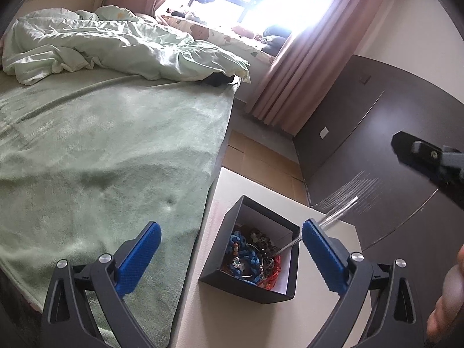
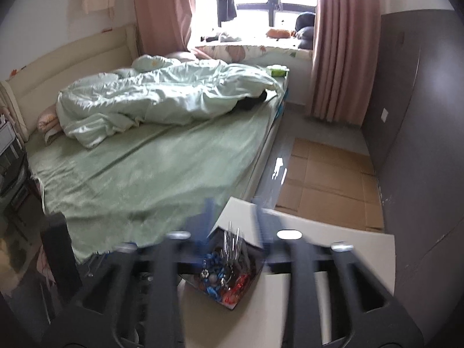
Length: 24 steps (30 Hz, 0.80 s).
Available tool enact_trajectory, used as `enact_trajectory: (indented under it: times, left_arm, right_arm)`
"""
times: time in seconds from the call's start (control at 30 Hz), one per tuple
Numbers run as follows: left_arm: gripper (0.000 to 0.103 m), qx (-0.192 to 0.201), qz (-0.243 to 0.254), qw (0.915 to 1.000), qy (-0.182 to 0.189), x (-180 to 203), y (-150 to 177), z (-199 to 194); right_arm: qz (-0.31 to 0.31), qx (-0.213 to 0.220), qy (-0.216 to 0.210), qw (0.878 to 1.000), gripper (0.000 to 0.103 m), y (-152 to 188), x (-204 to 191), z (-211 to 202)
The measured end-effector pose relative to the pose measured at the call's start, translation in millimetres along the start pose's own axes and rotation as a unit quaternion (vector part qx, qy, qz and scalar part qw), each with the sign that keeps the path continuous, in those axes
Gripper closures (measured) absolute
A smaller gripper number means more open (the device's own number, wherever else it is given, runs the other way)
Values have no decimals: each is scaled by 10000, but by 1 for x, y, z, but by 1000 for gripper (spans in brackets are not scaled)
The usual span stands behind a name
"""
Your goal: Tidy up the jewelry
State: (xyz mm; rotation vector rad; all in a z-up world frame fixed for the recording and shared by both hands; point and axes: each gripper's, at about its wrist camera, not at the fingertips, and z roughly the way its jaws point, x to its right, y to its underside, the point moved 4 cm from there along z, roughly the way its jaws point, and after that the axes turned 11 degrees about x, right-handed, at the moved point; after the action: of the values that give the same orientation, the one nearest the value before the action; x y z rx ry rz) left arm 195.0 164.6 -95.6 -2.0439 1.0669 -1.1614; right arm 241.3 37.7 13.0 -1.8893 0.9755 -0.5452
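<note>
- Left wrist view: the left gripper [image 1: 232, 249] stands wide open, its blue pads [image 1: 139, 261] spread far apart with nothing between them.
- A black box [image 1: 232, 287] sits on a pale table [image 1: 232, 179] just beside the bed [image 1: 101, 145]. One pad hangs over the bed, the other over the table's far side.
- The box holds the jewelry [image 1: 252, 255]: blue braided cord, dark beads and red pieces in a tangle.
- A thin silver chain [image 1: 333, 211] slants down into the box, blurred along its length.
- The right gripper [image 1: 429, 159] shows at the right edge, above the box.
- Right wrist view: the right gripper [image 2: 235, 223] is badly smeared; its jaws look partly open, with blurred chain strands [image 2: 235, 237] between them above the box [image 2: 232, 304]. Whether the pads grip the chain cannot be told.
</note>
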Motion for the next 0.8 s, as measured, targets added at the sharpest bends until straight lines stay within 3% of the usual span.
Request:
enact_trajectory:
  times: [0.03,0.23,0.4,0.57,0.63,0.8]
  left_arm:
    - [9,0,14,10000,-9,0,0,0]
    - [9,-7,61,10000,-57,2,2,2]
    - [9,-22,264,9996,-14,11,5,3]
    - [9,85,722,9972,168,34,11,-6]
    - [9,81,941,9952,264,47,14,-9]
    - [9,96,1358,9901,354,72,18,-19]
  right_arm:
    - [49,43,0,10000,42,2,2,-1]
    - [325,17,113,9994,42,11,22,-7]
    - [640,-21,362,9973,39,40,54,-24]
    - [1096,-122,556,9923,35,75,88,-43]
    - [1218,-92,657,9903,25,89,99,-52]
    - [1433,-128,796,9864,24,115,121,-72]
